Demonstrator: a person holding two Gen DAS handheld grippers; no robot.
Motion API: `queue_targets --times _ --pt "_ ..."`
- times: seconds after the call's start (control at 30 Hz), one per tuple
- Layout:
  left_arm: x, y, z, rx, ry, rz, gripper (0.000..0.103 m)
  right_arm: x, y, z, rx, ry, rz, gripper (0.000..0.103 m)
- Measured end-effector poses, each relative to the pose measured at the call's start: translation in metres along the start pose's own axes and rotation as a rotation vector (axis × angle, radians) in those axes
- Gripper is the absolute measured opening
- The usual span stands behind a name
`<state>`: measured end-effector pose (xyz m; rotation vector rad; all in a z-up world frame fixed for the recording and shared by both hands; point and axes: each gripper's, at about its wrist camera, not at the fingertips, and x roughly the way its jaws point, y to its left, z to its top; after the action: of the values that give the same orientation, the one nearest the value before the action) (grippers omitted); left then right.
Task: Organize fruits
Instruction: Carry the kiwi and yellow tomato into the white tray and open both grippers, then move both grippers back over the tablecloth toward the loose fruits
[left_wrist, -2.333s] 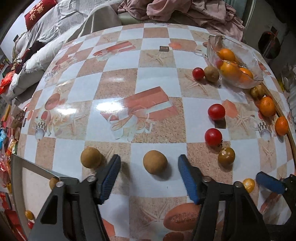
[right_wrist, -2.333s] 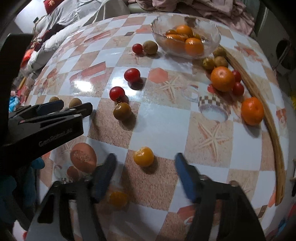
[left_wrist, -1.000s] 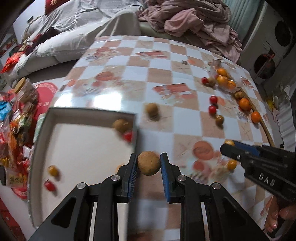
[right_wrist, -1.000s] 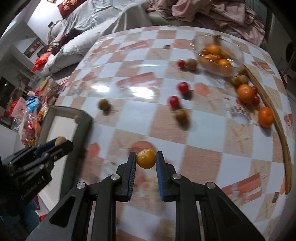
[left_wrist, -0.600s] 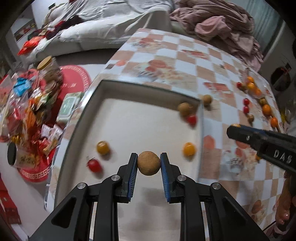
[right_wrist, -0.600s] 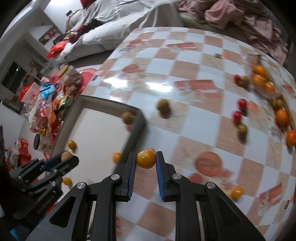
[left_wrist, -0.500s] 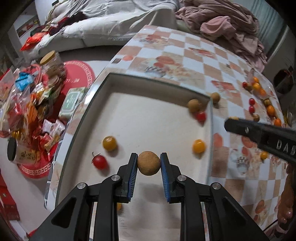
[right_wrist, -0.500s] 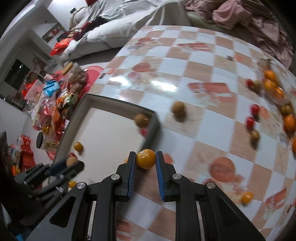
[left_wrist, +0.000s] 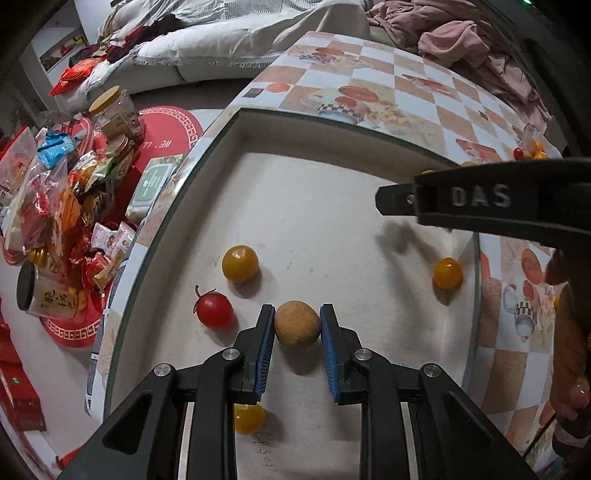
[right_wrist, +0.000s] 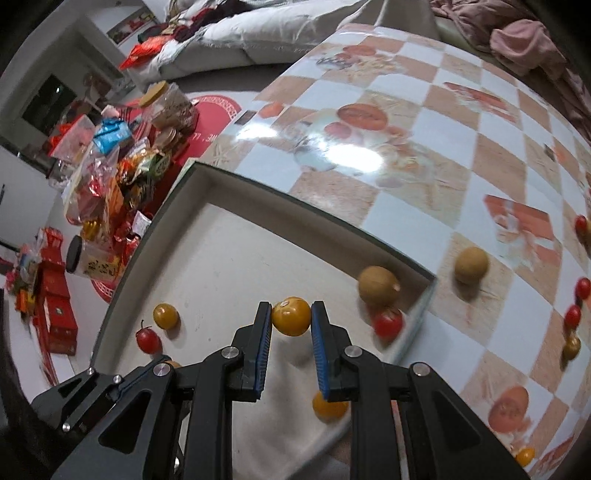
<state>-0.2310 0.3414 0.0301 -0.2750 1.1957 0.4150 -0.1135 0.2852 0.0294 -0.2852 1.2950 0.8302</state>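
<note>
Left gripper (left_wrist: 297, 324) is clamped on a round brown fruit (left_wrist: 297, 324), held above the pale floor of the tray (left_wrist: 332, 206); right gripper (right_wrist: 291, 321) pinches a yellow tomato (right_wrist: 291, 316) over the same tray, nearer its table-side wall. Both loads likely go straight down. Bare floor lies ahead of the left jaws, while a red tomato (left_wrist: 214, 309) and yellow fruit (left_wrist: 239, 263) sit just to the left.
</note>
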Motion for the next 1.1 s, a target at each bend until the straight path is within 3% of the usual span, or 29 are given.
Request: queue_targets --times 0.5,0.57,0.63,0.8,0.87,0.9,0.93,0.97,1.03,1.1 --pt "0.007 0.001 0.0 0.015 0.011 0.02 0.027 0.015 0.01 0.001 -0.066 0.017 -0.057 0.025" --pt "0.006 0.0 0.0 0.027 0.012 0.022 0.027 0.015 0.01 0.002 -0.064 0.023 -0.036 0.031" --pt "0.005 -0.002 0.0 0.042 0.011 0.022 0.027 0.015 0.011 0.001 -0.064 0.026 -0.033 0.052" --pt "0.003 -0.002 -0.003 0.063 0.013 0.018 0.027 0.011 0.007 0.001 -0.033 0.02 -0.002 0.056" --pt "0.002 -0.003 -0.004 0.067 0.014 0.011 0.028 0.008 0.006 0.002 -0.018 0.014 0.023 0.063" --pt "0.002 -0.003 -0.004 0.07 0.014 0.008 0.033 0.005 0.005 0.003 -0.011 0.005 0.037 0.069" --pt "0.001 -0.004 -0.005 0.073 0.012 0.005 0.063 0.003 0.005 0.003 -0.007 -0.003 0.045 0.072" --pt "-0.004 -0.004 -0.006 0.072 -0.016 0.015 0.082 -0.001 0.005 0.004 -0.002 -0.012 0.056 0.072" --pt "-0.013 -0.006 -0.008 0.088 -0.072 0.024 0.082 -0.009 0.004 0.005 0.008 -0.031 0.078 0.078" --pt "-0.013 -0.009 -0.008 0.105 -0.053 0.024 0.082 -0.016 0.003 0.006 0.02 -0.047 0.086 0.079"
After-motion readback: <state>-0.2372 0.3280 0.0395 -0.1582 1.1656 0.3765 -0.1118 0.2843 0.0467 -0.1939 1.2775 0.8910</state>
